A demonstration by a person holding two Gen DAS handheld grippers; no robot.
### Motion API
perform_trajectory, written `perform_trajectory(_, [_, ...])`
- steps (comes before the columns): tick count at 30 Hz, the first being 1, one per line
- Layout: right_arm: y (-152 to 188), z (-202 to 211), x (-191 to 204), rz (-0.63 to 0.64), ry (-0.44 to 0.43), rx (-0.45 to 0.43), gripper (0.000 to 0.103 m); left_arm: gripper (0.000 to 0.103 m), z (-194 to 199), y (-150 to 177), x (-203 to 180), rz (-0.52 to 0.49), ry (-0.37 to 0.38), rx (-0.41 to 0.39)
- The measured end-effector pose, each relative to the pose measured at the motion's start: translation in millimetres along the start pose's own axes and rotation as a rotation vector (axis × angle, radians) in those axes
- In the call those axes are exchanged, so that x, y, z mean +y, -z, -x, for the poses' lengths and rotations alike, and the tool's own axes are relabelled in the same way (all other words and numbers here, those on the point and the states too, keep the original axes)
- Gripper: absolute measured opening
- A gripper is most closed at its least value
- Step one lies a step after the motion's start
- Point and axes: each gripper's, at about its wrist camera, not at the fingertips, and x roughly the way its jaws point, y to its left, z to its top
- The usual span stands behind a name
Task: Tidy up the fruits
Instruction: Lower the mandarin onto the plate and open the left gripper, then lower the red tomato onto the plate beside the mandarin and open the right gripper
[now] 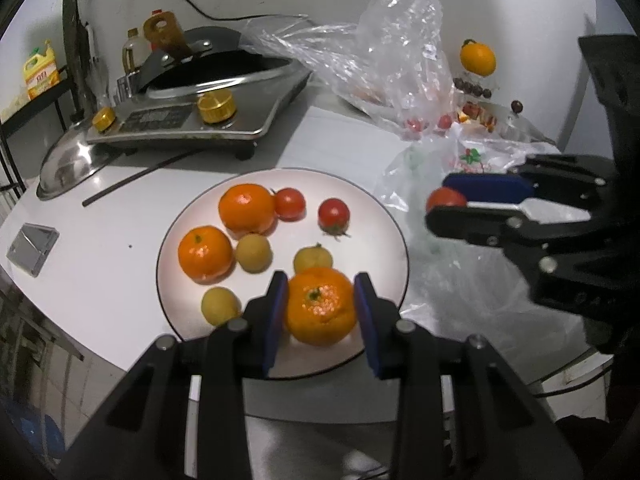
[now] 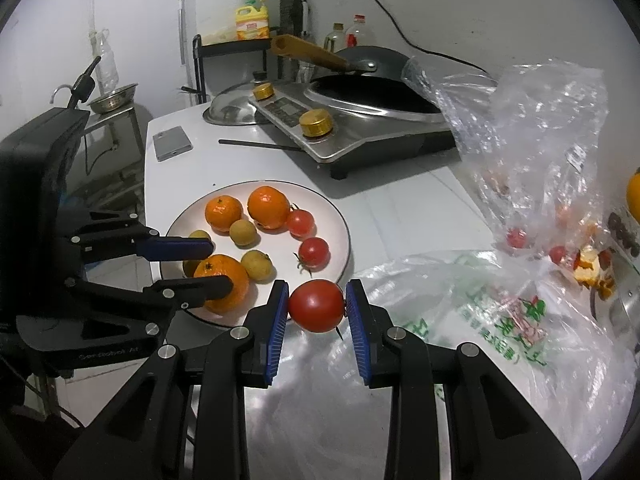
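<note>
A white plate (image 1: 368, 248) (image 2: 336, 220) holds two loose mandarins (image 1: 246, 208), two small tomatoes (image 1: 334, 213) and three small yellow fruits (image 1: 253, 252). At the plate's near edge my left gripper (image 1: 320, 300) (image 2: 218, 266) is shut on a third mandarin (image 1: 322, 308) (image 2: 236, 280), blue pads against both its sides. Just off the plate's right rim, over a printed plastic bag (image 2: 500, 308), my right gripper (image 2: 316, 306) (image 1: 440, 200) is shut on a red tomato (image 2: 316, 306) (image 1: 446, 198).
An induction cooker (image 1: 180, 120) with a wok (image 2: 372, 64) stands behind the plate, a steel lid (image 1: 68, 168), a dark chopstick (image 1: 132, 182) and a phone (image 2: 172, 142) to its left. Crumpled clear bags (image 1: 380, 64) with small tomatoes lie at right, by an orange (image 1: 478, 58).
</note>
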Motion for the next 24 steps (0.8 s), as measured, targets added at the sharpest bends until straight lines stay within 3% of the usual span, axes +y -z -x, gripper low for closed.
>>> perform_trajectory(7, [-7.5, -21.7, 5.9, 0.021, -0.034, 0.019, 0.032, 0.04, 13.1, -1.3, 1.1, 0.002, 0.033, -0.047])
perform_trajectory(24, [-12.8, -67.7, 18.0, 0.055, -0.079, 0.092, 0.032, 0.043, 24.6, 0.5, 37.6, 0.066, -0.034, -0.098])
